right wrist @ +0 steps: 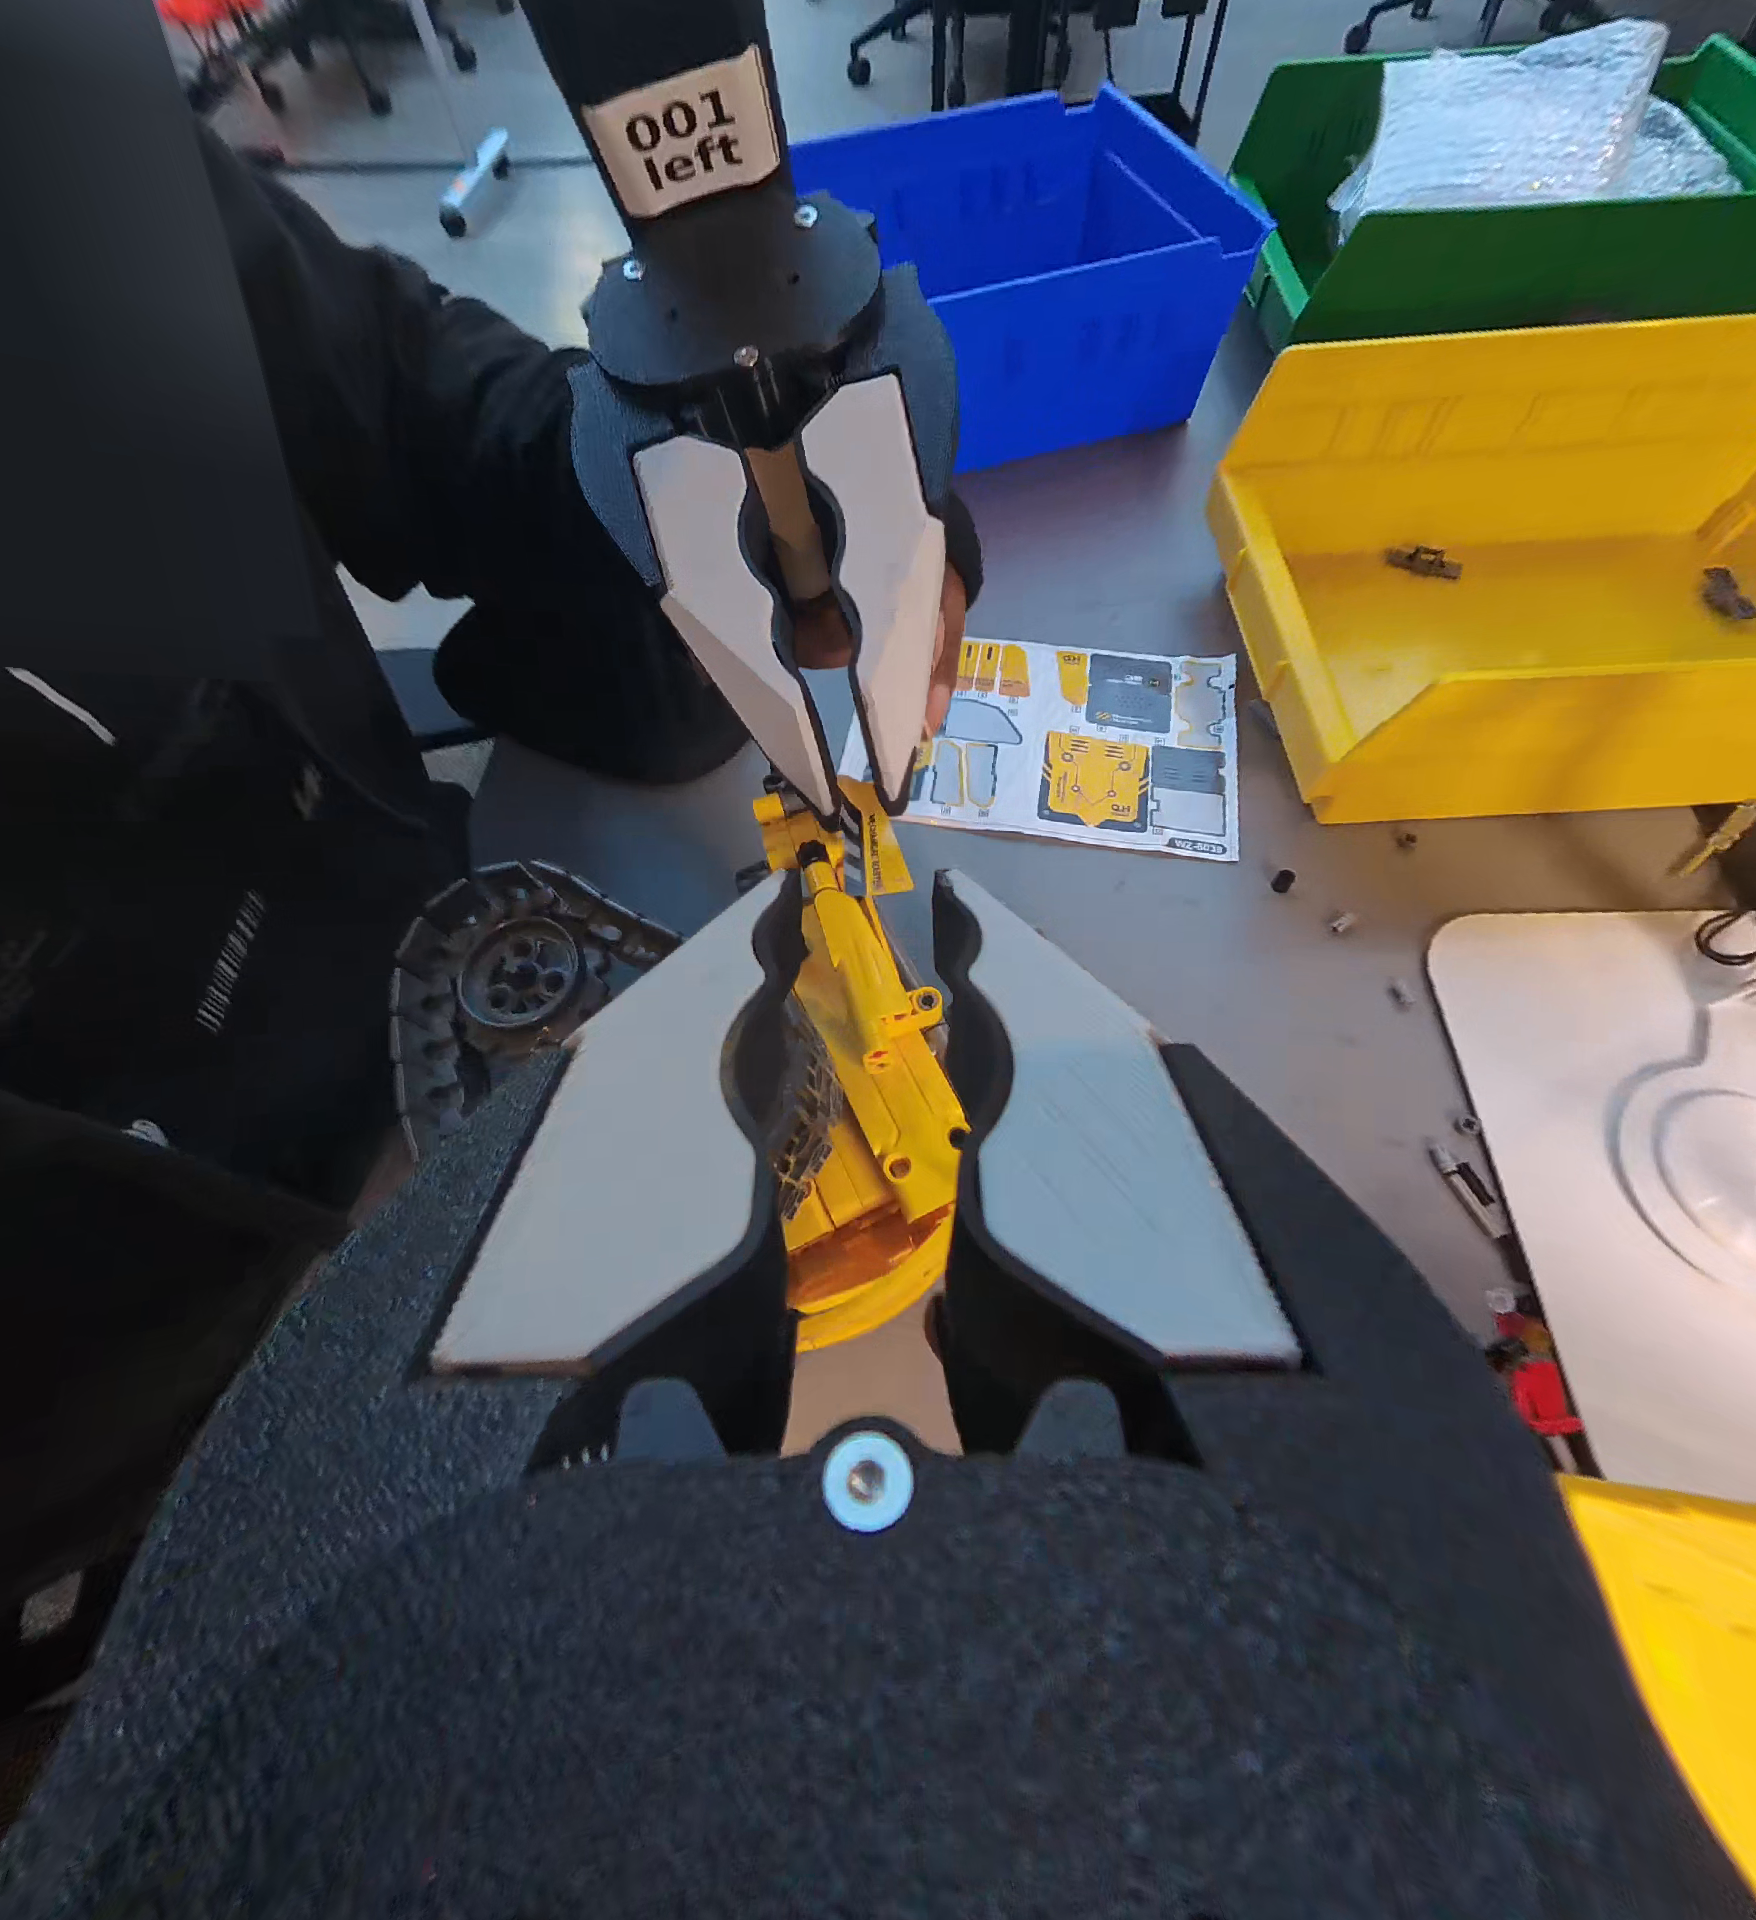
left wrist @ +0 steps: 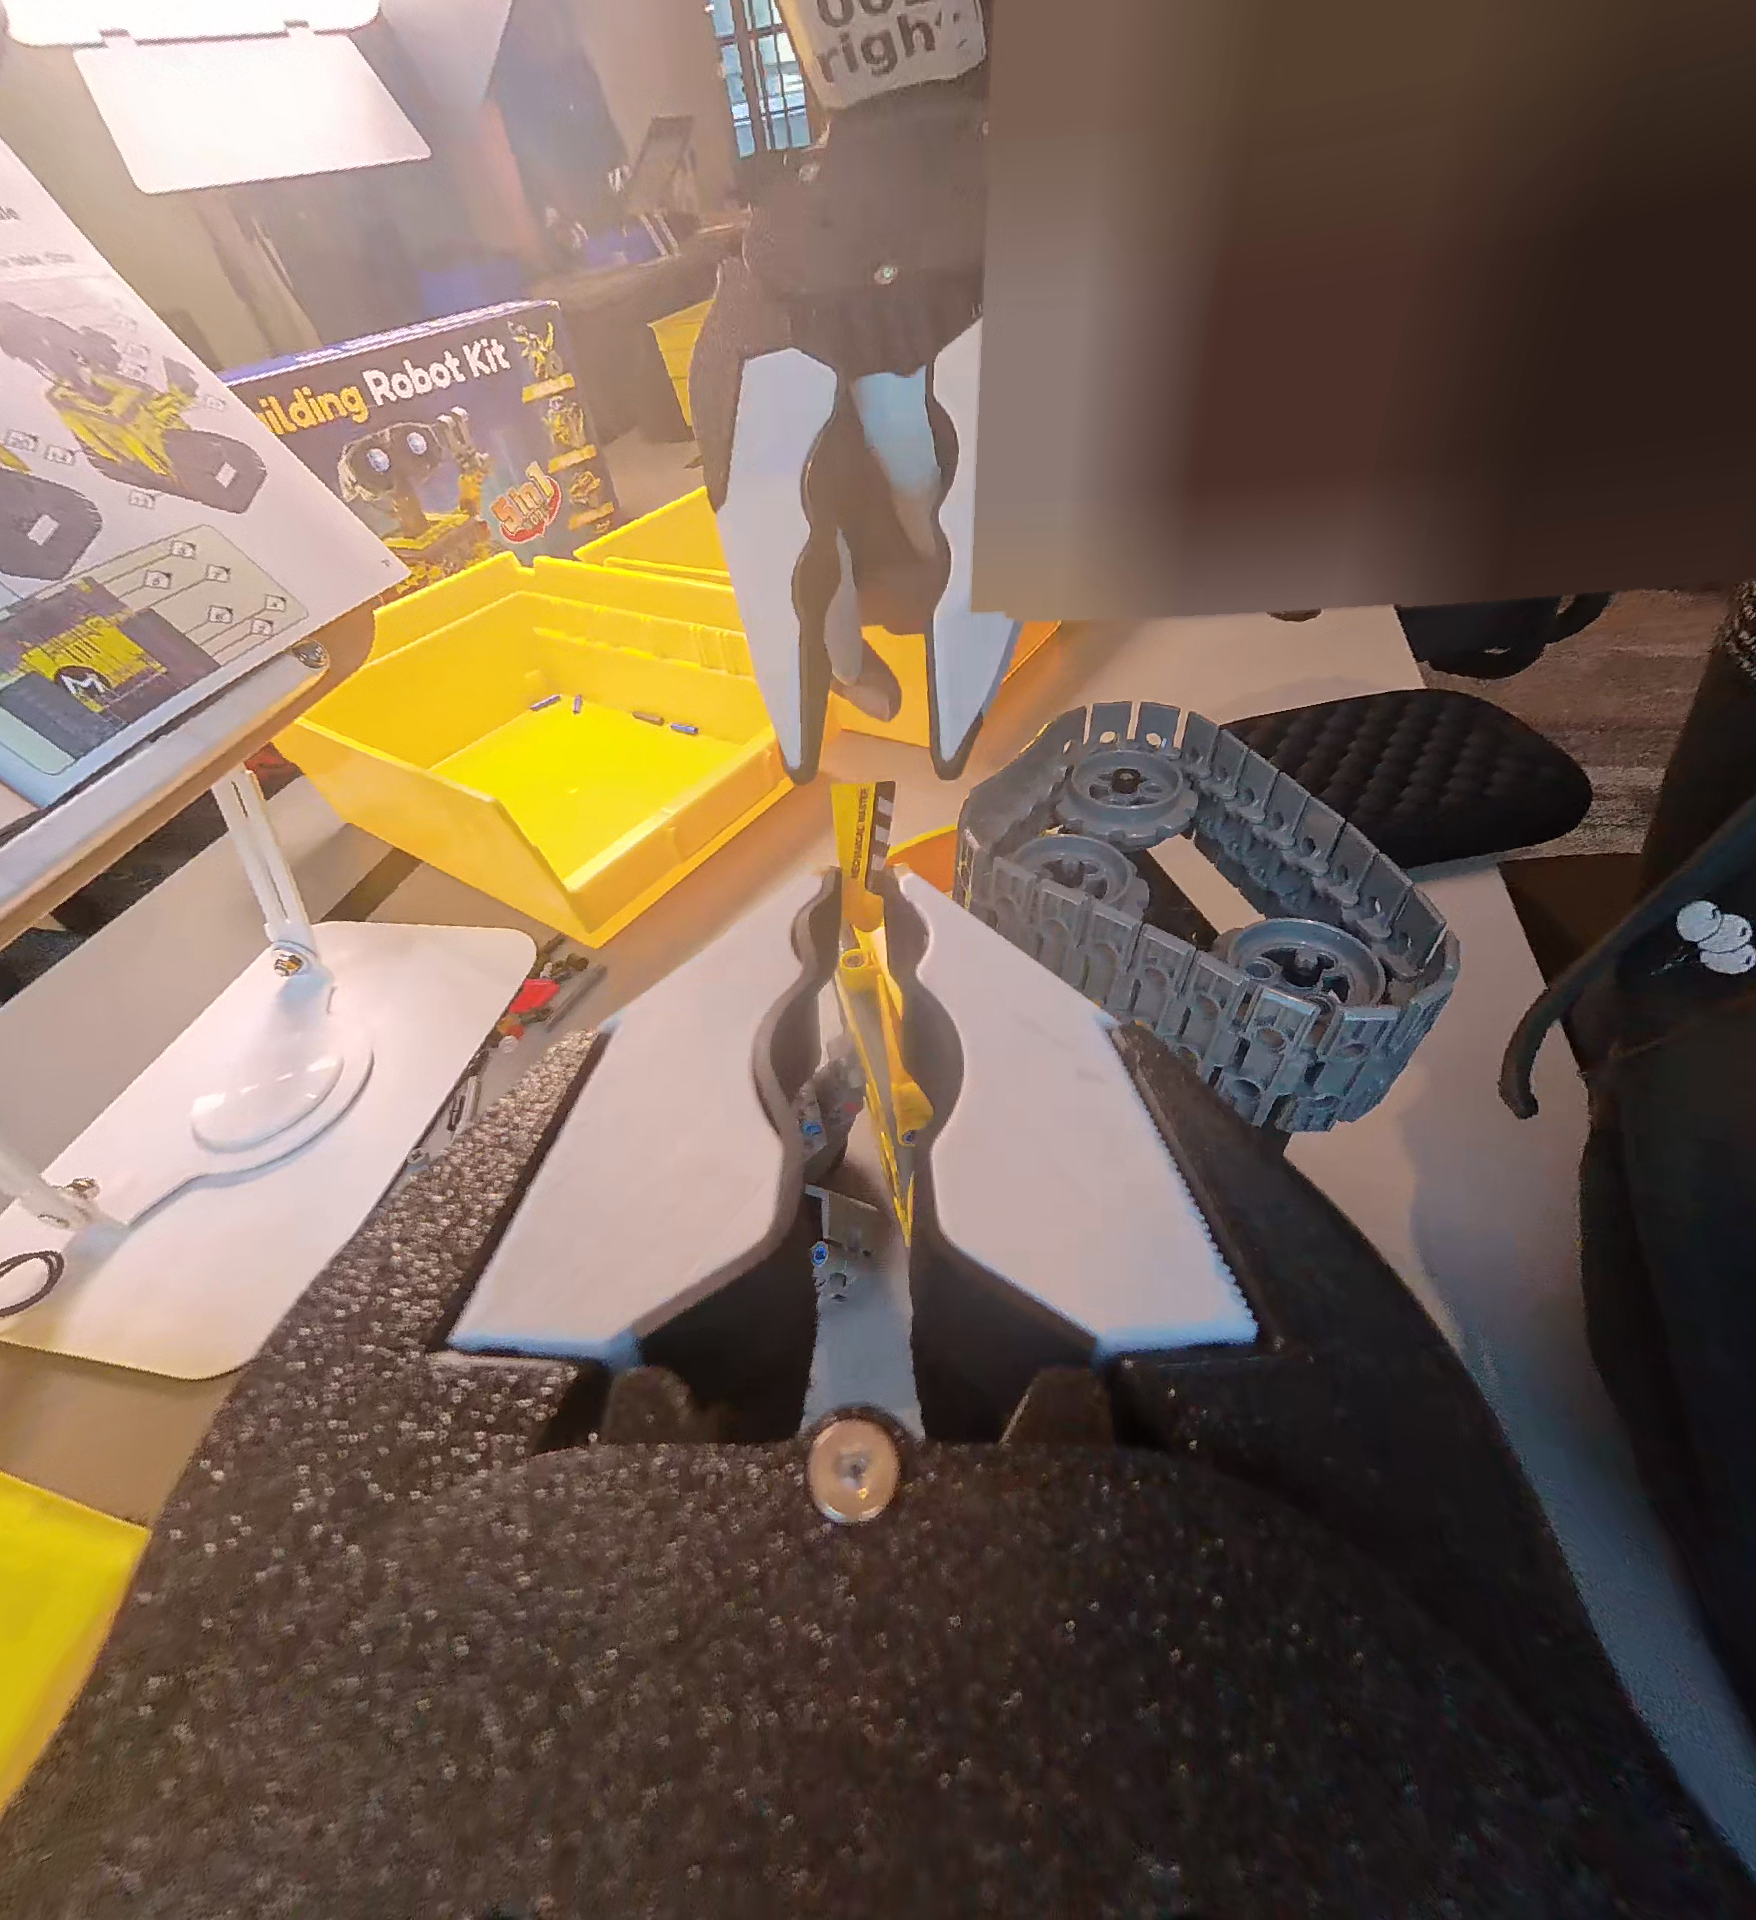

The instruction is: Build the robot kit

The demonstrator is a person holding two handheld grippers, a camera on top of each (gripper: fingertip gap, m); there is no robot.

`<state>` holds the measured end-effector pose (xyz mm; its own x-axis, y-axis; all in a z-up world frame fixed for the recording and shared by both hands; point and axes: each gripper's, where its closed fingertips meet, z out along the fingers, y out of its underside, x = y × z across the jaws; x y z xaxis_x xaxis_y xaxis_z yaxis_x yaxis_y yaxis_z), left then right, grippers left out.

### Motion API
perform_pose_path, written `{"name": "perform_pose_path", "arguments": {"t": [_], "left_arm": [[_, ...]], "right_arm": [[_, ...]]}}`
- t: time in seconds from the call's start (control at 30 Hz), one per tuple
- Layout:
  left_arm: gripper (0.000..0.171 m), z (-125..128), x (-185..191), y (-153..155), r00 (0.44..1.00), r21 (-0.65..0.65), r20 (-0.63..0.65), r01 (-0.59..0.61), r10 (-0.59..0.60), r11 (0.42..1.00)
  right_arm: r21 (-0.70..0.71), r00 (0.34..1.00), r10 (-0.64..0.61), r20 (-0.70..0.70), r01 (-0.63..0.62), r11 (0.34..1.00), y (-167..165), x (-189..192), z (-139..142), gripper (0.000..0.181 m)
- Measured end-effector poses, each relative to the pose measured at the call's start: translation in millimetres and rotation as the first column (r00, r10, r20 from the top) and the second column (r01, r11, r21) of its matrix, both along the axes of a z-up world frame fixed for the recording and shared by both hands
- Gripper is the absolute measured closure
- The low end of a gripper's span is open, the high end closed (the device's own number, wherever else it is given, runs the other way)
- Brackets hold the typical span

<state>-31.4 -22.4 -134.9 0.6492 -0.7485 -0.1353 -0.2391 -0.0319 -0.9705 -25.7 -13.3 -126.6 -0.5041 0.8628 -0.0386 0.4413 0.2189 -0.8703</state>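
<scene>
Grippers meet over a grey table [right wrist: 1217, 956] from opposite sides. The left gripper [left wrist: 861, 883] is pinched on a yellow brick model [left wrist: 869, 997], its fingertips pressed against the thin upper end that carries a striped sticker [left wrist: 876, 831]. The right gripper [right wrist: 858, 883] stands spread — its jaws sit either side of the same model without visible contact; in the left wrist view its tips hover just above the sticker end. The model's lower part rests on a round yellow base [right wrist: 858, 1299] on the table.

Surroundings:
- Grey tracked wheel assembly [left wrist: 1206, 935] — just beside the model.
- Open yellow bin [left wrist: 583, 769], a few small pins inside.
- Sticker sheet [right wrist: 1092, 748], flat on the table beyond the model.
- Blue bin [right wrist: 1040, 270] and green bin [right wrist: 1539, 239], farther back.
- Instruction booklet [left wrist: 95, 499] on a white stand [left wrist: 271, 1039].
- Kit box [left wrist: 438, 436] behind the yellow bin.
</scene>
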Motion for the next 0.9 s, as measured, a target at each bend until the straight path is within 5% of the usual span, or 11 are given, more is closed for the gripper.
{"name": "perform_pose_path", "arguments": {"t": [0.9], "left_arm": [[0.164,-7.6,2.6,1.8,0.997,0.026,-0.061,-0.040,0.042,0.999]], "right_arm": [[0.069,0.999,0.048,0.007,-0.048,0.996,-0.6,-3.3,-16.4,0.171]]}}
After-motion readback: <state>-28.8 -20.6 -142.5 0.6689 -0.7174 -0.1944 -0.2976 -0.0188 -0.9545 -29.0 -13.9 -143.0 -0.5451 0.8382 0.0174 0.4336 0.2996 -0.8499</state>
